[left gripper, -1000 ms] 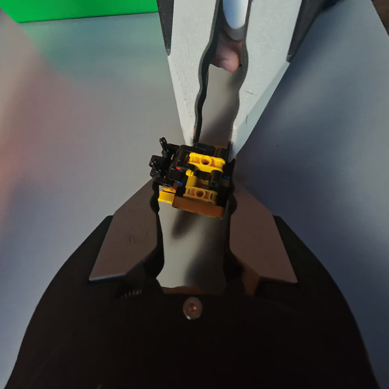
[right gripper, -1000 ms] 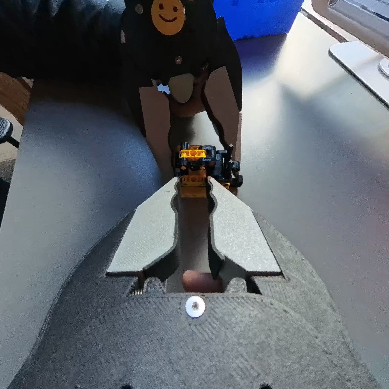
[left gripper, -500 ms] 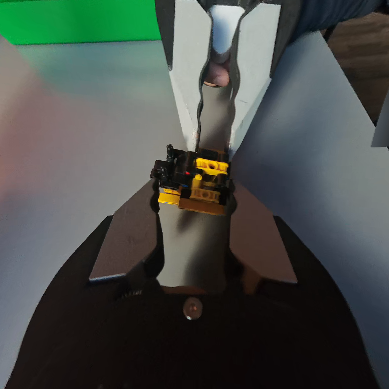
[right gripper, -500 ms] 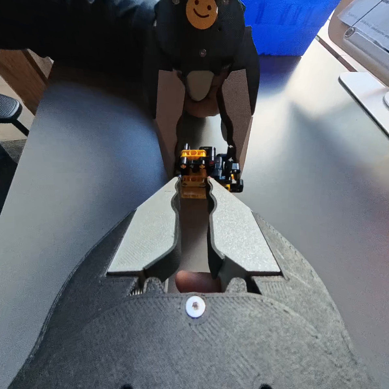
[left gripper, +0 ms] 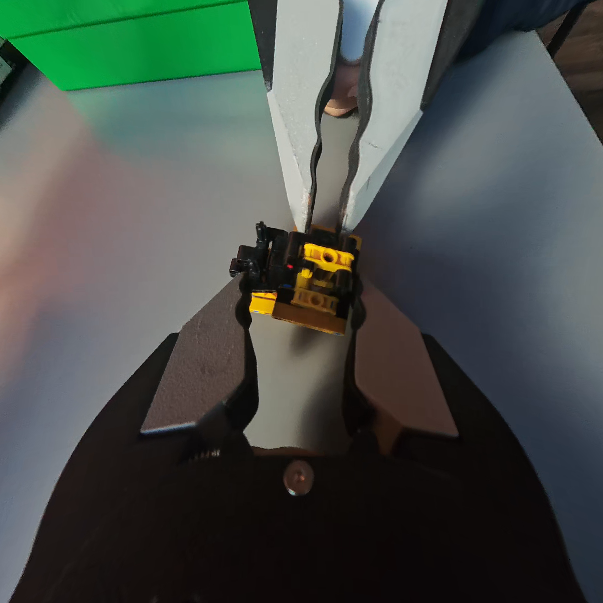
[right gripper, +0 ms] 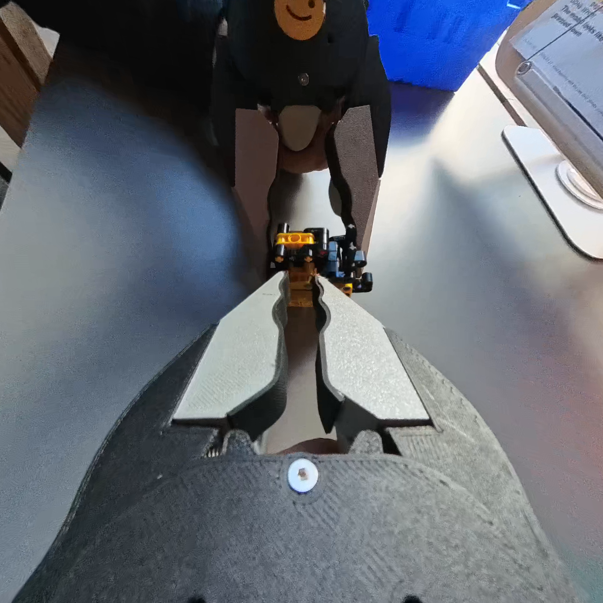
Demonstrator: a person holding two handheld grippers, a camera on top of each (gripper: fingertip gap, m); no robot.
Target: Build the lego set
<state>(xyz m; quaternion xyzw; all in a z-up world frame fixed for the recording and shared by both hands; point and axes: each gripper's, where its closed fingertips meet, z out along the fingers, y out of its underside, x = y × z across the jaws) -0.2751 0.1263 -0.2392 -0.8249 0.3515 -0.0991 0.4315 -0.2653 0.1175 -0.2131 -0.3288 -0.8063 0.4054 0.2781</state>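
A small yellow and black lego assembly (left gripper: 303,277) with an orange base is held just above the grey table (left gripper: 130,228) between both grippers. My left gripper (left gripper: 298,287), with dark fingers, is shut on the assembly's two sides. My right gripper (right gripper: 301,280), with grey fingers, faces it and is shut on the orange end of the assembly (right gripper: 298,254). The right gripper also shows in the left wrist view (left gripper: 326,222), coming from the top. The left gripper shows in the right wrist view (right gripper: 313,225), behind the assembly. Black pins stick out on one side of the assembly (right gripper: 354,261).
A green box (left gripper: 130,42) stands at the far edge in the left wrist view. A blue bin (right gripper: 434,42) and a monitor stand base (right gripper: 554,182) are at the right in the right wrist view. The table edge (left gripper: 554,81) is near.
Both grippers keep their hold on the assembly. The pair has shifted slightly over the table, and more of the green box and blue bin now shows.
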